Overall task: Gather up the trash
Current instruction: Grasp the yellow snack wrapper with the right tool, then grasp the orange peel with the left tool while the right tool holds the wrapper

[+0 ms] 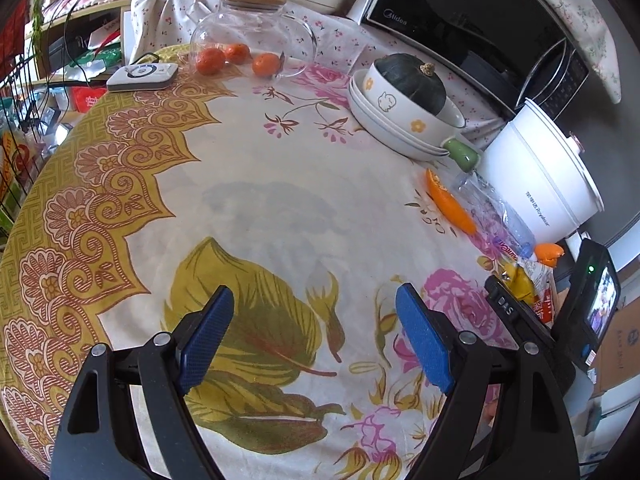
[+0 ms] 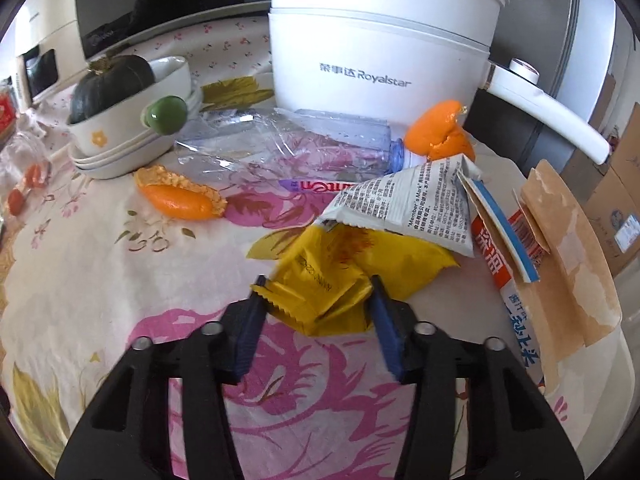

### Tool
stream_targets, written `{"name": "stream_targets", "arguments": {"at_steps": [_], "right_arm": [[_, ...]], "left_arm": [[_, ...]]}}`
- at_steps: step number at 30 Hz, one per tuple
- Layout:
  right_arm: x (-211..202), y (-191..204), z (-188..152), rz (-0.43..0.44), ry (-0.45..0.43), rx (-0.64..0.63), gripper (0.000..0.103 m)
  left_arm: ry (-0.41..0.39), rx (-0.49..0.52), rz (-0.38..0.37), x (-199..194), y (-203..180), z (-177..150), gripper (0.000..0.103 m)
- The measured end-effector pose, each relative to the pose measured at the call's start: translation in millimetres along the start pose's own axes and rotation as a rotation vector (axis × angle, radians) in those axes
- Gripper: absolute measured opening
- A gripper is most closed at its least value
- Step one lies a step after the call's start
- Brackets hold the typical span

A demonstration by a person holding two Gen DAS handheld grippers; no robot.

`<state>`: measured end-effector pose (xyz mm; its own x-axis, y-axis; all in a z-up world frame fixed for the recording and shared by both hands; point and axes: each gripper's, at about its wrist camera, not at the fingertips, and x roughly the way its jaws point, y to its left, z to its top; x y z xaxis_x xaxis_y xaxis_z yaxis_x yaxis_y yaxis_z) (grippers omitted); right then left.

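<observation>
In the right wrist view, my right gripper (image 2: 318, 282) is shut on a crumpled yellow wrapper (image 2: 340, 264), which lies on the flowered tablecloth with a pad pressing each side. Behind the wrapper lie a white printed snack packet (image 2: 404, 204), a torn cardboard carton (image 2: 560, 248), a crushed clear plastic bottle (image 2: 288, 140) and two pieces of orange peel (image 2: 180, 196) (image 2: 436, 132). My left gripper (image 1: 314, 292) is open above bare cloth with nothing between its fingers. The same trash pile shows at the right of the left wrist view: peel (image 1: 450, 202), bottle (image 1: 492, 208) and yellow wrapper (image 1: 518, 280).
A white electric pot (image 2: 372, 40) stands just behind the trash. Stacked bowls (image 2: 132, 136) holding a dark green squash sit to its left. Farther back are a glass jar (image 1: 252, 36) with mandarins by it, a small white device (image 1: 142, 76) and a black microwave (image 1: 460, 12).
</observation>
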<state>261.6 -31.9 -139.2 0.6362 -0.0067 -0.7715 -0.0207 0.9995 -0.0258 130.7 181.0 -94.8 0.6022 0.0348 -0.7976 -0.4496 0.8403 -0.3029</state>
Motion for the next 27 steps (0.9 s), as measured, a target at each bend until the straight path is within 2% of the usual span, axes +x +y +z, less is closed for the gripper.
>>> {"name": "stream_targets", "arguments": {"at_steps": [1,2,6,11,14,18,20,25,27], "right_arm": [[-2,0,-1,0.014,-0.004,-0.007,0.028],[-4,0,-2,0.027,-0.006,-0.015,0.026],[-18,2,-9,0.091,-0.007,-0.051,0.023],[-48,-4,-13,0.165,-0.023,-0.064,0.022],[-69,-25,-10,0.232,-0.039,-0.043,0.022],[-93,-51,-10,0.304,-0.082,0.002,0.022],[-102,-63,-8,0.323,-0.098,0.028,0.022],[-108,-82,-4,0.366,-0.113,0.064,0.022],[-103,-89,-2,0.398,-0.101,0.096,0.022]], "left_arm": [[-0.005,0.0,0.003,0,0,0,0.081],[-0.008,-0.001,0.006,0,-1,1,0.081],[-0.019,-0.005,0.018,6,-6,6,0.081],[-0.028,0.011,-0.025,24,-30,20,0.081],[-0.03,0.018,-0.05,38,-48,30,0.081],[0.009,-0.03,-0.096,70,-74,44,0.081],[0.034,-0.056,-0.114,90,-89,52,0.077],[0.057,-0.057,-0.078,132,-120,61,0.064],[-0.007,-0.027,-0.032,137,-132,65,0.064]]}}
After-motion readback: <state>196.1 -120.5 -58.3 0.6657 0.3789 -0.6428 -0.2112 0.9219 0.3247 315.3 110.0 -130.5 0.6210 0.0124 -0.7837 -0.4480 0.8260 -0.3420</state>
